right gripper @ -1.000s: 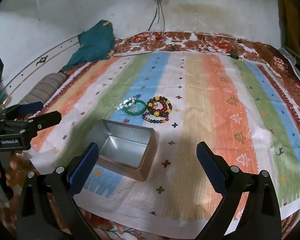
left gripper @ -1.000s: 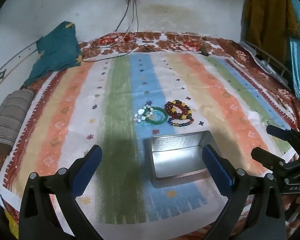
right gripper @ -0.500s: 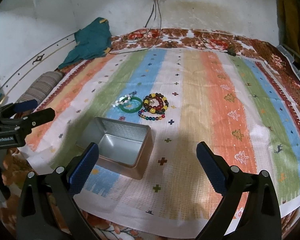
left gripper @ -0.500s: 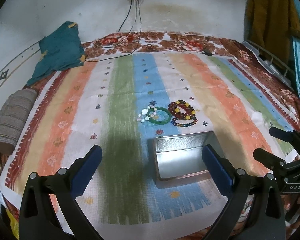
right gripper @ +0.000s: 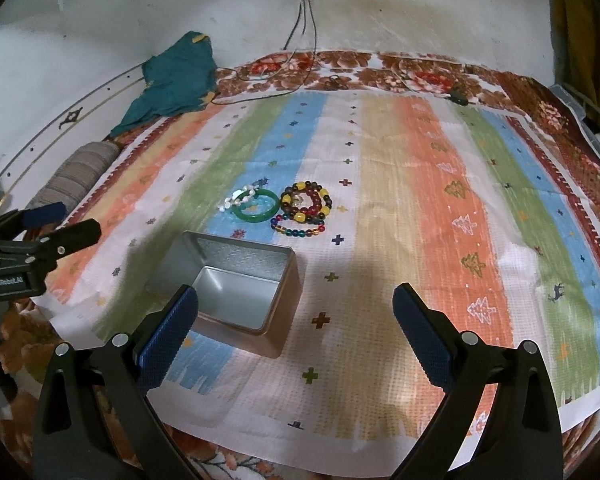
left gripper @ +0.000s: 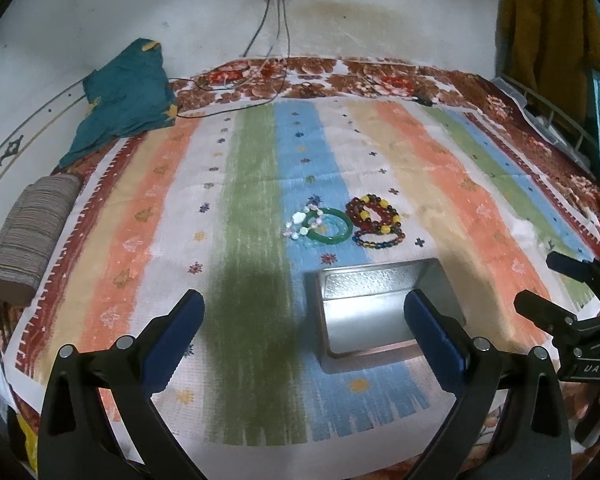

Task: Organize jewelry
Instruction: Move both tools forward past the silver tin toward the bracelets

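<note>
An open, empty metal tin [left gripper: 384, 312] sits on the striped cloth; it also shows in the right wrist view [right gripper: 236, 292]. Just beyond it lie a green bangle [left gripper: 327, 231], a white bead bracelet [left gripper: 300, 224], a red-and-yellow bead bracelet [left gripper: 374, 214] and a dark multicolour bead bracelet [left gripper: 378, 240]. In the right wrist view the green bangle [right gripper: 256, 208], the red-and-yellow bracelet [right gripper: 306, 202] and the multicolour bracelet [right gripper: 298, 231] lie together. My left gripper [left gripper: 300, 320] is open and empty, short of the tin. My right gripper [right gripper: 296, 320] is open and empty, to the tin's right.
A teal cloth [left gripper: 128, 96] and a rolled grey mat [left gripper: 32, 232] lie at the bed's left. Cables [left gripper: 276, 52] hang from a wall socket at the back. A wire rack [left gripper: 556, 120] and hanging clothes stand at the right.
Both grippers have drawn back and risen slightly; the tin and bracelets appear a little farther away. Nothing has been picked up.
</note>
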Demonstrator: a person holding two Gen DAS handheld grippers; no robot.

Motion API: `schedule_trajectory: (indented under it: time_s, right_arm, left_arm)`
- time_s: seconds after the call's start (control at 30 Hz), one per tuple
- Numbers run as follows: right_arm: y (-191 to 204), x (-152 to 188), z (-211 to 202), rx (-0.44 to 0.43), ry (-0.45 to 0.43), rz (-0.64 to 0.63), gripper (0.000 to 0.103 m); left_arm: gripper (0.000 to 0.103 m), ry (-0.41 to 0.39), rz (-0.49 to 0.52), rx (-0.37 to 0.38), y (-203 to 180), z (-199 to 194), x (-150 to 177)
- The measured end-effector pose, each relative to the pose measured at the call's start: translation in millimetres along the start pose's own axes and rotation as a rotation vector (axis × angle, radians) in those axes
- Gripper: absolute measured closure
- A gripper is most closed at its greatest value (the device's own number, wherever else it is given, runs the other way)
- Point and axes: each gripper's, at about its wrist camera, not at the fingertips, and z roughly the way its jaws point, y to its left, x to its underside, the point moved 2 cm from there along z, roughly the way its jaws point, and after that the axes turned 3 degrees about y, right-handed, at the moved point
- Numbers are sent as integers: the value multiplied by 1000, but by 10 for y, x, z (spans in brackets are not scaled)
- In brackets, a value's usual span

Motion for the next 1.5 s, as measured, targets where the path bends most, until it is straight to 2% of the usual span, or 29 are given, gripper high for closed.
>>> schedule_trajectory:
  time_s: [0.27,0.83,1.07,1.5]
  right_arm:
    - [-34,-47,72,9,21,20,4]
    - [-62,-228,233,33,39,12,4]
    - [-80,-319,332,54,42,2,4]
    - [-170,-512,620,64,75,35,4]
  left_arm:
    - [6,22,-13,9,25,64,-39]
    - [6,45,41,-11,-20,198,-207]
    - [6,74,-11,-19,45,378,-339]
    - [6,100,-42,-63,151,642,-543]
